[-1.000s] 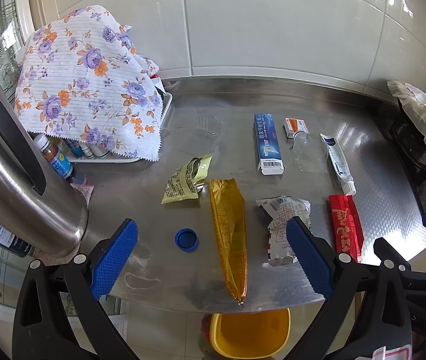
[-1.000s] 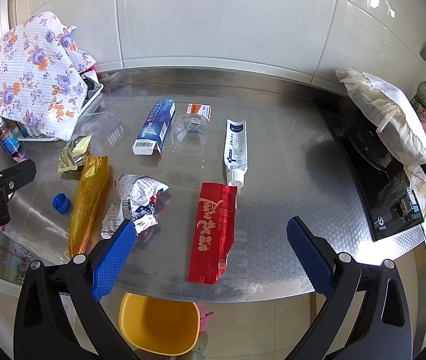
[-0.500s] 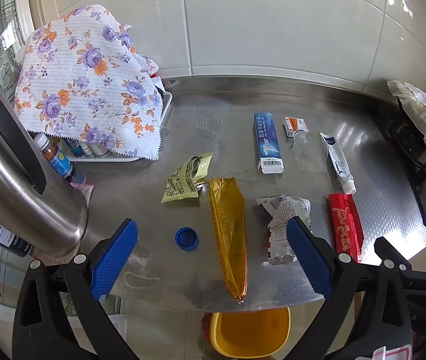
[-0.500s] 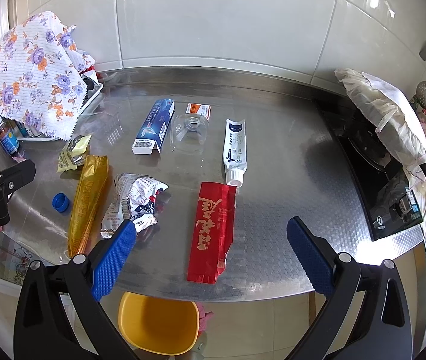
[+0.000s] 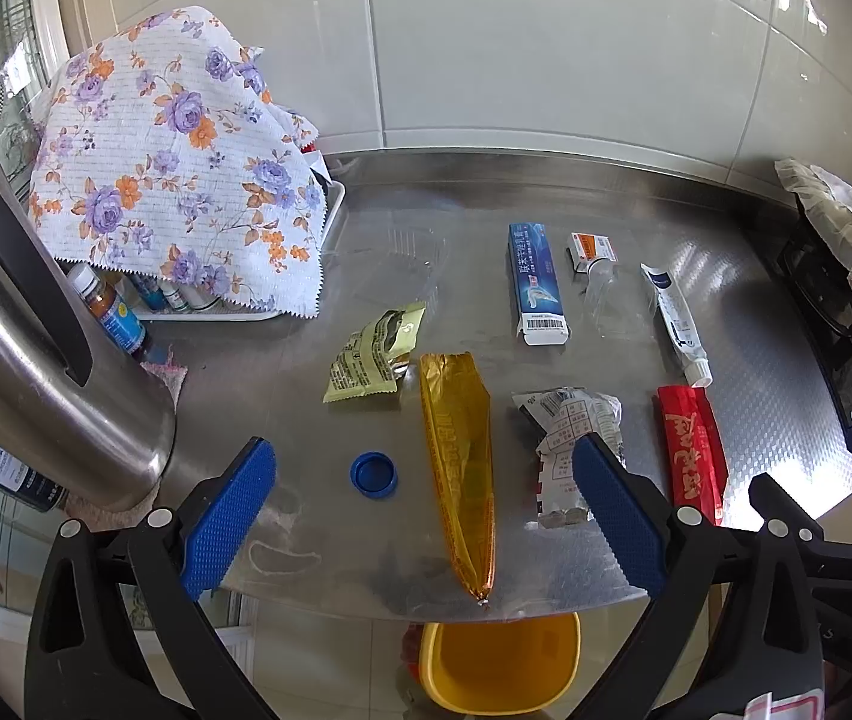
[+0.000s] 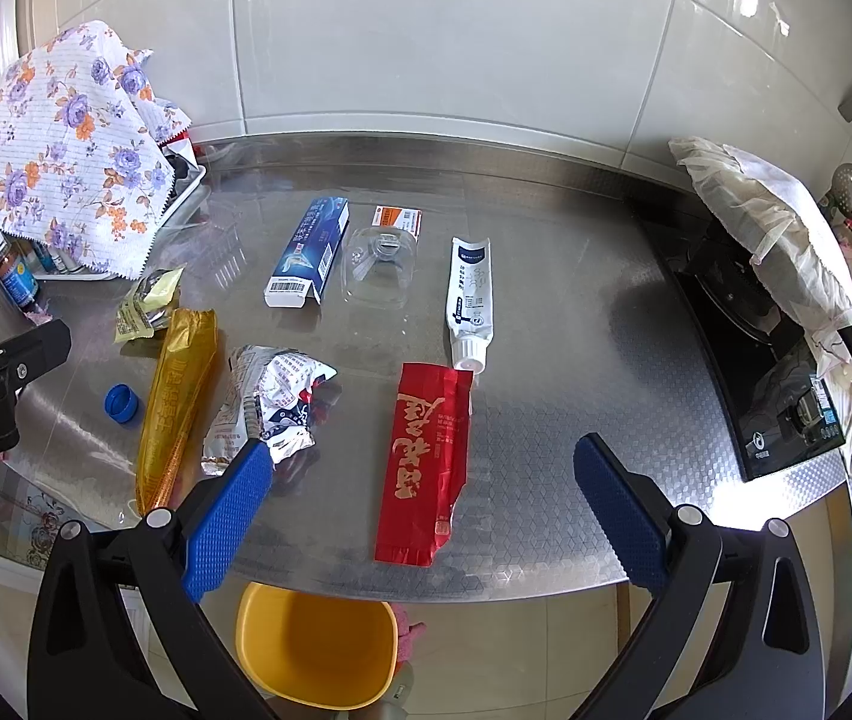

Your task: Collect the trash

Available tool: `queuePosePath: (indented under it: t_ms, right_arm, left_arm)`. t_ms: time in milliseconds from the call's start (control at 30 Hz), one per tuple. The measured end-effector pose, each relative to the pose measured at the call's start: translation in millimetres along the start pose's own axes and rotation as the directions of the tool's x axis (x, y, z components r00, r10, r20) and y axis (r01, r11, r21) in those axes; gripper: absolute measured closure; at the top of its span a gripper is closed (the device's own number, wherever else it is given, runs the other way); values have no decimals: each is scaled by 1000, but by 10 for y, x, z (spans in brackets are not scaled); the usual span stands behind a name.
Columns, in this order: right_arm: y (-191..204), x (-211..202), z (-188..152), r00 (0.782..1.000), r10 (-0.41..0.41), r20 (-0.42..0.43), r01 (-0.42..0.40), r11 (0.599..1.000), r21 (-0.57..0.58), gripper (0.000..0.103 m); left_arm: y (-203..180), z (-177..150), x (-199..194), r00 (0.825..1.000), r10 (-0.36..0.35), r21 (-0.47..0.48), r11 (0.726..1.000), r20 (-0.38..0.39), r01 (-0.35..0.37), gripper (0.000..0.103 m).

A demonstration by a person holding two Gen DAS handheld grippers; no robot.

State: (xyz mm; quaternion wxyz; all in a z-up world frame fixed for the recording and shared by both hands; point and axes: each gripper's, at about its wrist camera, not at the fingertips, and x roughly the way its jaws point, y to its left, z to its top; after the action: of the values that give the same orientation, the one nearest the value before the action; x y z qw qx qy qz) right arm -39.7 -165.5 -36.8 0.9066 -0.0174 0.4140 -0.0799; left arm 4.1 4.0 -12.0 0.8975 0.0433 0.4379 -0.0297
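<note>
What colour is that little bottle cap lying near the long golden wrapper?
Blue. The bottle cap shows best in the left wrist view, just left of the golden wrapper.

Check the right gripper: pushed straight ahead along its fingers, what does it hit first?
Most likely the red wrapper: it lies centred between the open right gripper fingers, nearest the counter edge. Depth is unclear; the toothpaste tube lies beyond it.

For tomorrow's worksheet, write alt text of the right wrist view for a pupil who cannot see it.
An open right gripper hovers over a steel counter strewn with trash: a red wrapper, a gold wrapper, a crumpled foil packet, a toothpaste tube and a blue box. A yellow bin sits below the counter's edge.
</note>
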Motion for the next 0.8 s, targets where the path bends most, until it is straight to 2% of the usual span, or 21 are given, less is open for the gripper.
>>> queuePosePath:
  t_ms: [533, 800]
  right_arm:
    - [-16, 2, -8, 1000, -1, -2, 1, 1000, 3, 3]
    - [-92, 80, -55, 1000, -9, -25, 9, 1000, 18, 3]
  left_arm:
    - [53, -5, 16, 1000, -3, -7, 1000, -6, 3, 4]
    - [292, -19, 151, 998, -32, -75, 997, -53, 28, 4]
